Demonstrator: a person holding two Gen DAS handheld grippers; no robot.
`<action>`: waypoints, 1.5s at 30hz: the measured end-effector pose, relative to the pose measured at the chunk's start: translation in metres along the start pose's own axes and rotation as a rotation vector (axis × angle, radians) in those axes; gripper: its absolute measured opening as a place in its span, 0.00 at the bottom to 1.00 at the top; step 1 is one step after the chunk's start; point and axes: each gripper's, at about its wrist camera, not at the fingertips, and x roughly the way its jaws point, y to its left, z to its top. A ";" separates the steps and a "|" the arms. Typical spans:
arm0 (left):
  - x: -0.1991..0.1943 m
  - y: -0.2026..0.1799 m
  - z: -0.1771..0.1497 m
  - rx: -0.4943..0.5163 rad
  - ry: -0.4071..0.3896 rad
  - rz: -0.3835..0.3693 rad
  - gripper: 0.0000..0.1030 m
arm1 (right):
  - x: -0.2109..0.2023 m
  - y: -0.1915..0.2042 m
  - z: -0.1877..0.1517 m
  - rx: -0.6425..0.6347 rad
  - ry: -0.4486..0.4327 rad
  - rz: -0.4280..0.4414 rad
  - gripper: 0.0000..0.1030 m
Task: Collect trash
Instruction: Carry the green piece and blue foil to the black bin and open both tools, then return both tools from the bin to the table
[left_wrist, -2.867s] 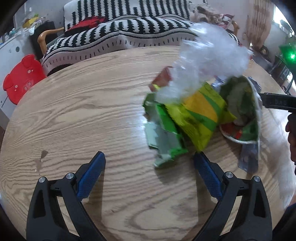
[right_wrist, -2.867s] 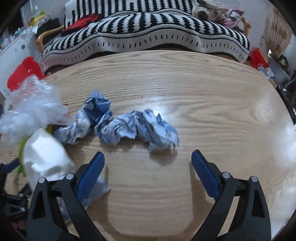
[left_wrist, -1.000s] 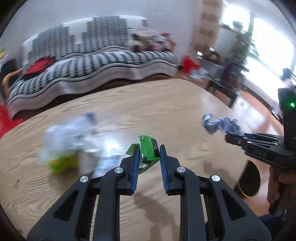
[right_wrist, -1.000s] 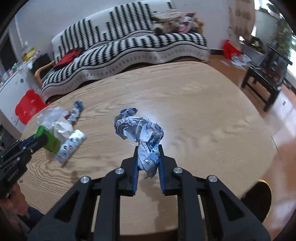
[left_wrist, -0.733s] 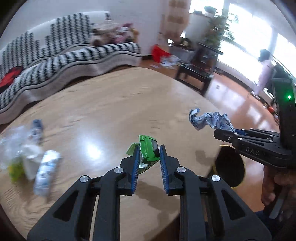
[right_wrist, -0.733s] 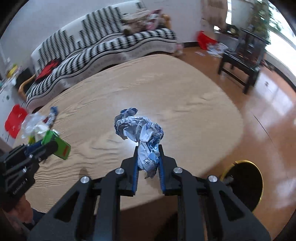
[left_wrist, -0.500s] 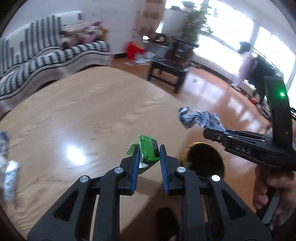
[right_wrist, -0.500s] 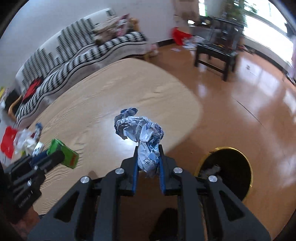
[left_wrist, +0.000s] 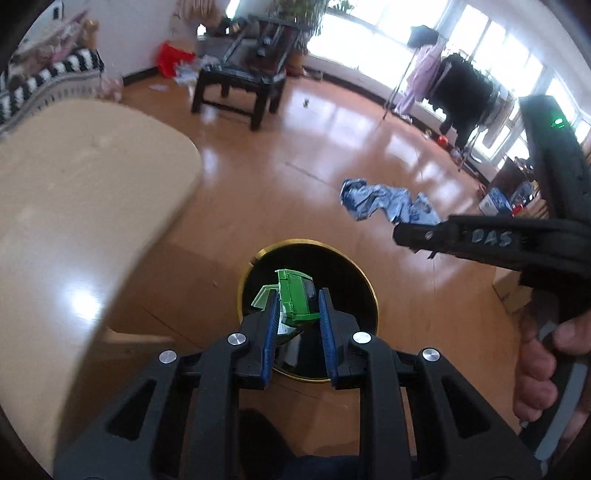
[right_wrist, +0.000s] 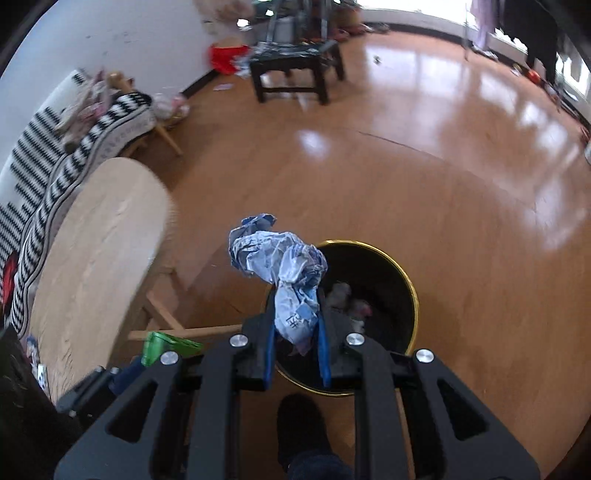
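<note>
Left gripper (left_wrist: 297, 306) nearly closed, blue pads (left_wrist: 270, 325) clamped on a crumpled green carton (left_wrist: 295, 299); carton sticks out past the fingertips, tilted. Directly below and ahead of it: black trash bin (left_wrist: 364, 284) with gold rim, round mouth facing up. Carton held above the bin opening, not inside.

Right gripper (right_wrist: 295, 325) also nearly closed, pinching a crumpled blue-and-white wrapper (right_wrist: 280, 262); most of the wad bulges up and left beyond the fingertips. Same trash bin (right_wrist: 410, 291) just under and ahead-right of the fingers. Inside the bin, right of the wrapper: some pale crumpled scraps (right_wrist: 347, 299), details too blurred to name.

Seen from left wrist view: right gripper (left_wrist: 402, 230) off to the right and further ahead, wrapper (left_wrist: 384, 201) hanging off its tip, beyond the bin rim, hand (left_wrist: 543, 369) on its handle. From right wrist view: green carton (right_wrist: 166, 347) low to the left. Wooden table (left_wrist: 74, 206) edge off to the left of both grippers, blurred.
</note>
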 end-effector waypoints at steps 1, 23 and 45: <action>0.007 -0.002 0.001 -0.008 0.015 -0.008 0.20 | 0.000 -0.002 -0.001 0.008 0.004 -0.003 0.18; 0.022 -0.007 0.002 -0.017 0.044 -0.011 0.70 | 0.000 -0.018 0.005 0.076 -0.030 -0.056 0.59; -0.142 0.065 -0.015 -0.006 -0.161 0.205 0.86 | -0.028 0.116 0.000 -0.197 -0.147 0.045 0.82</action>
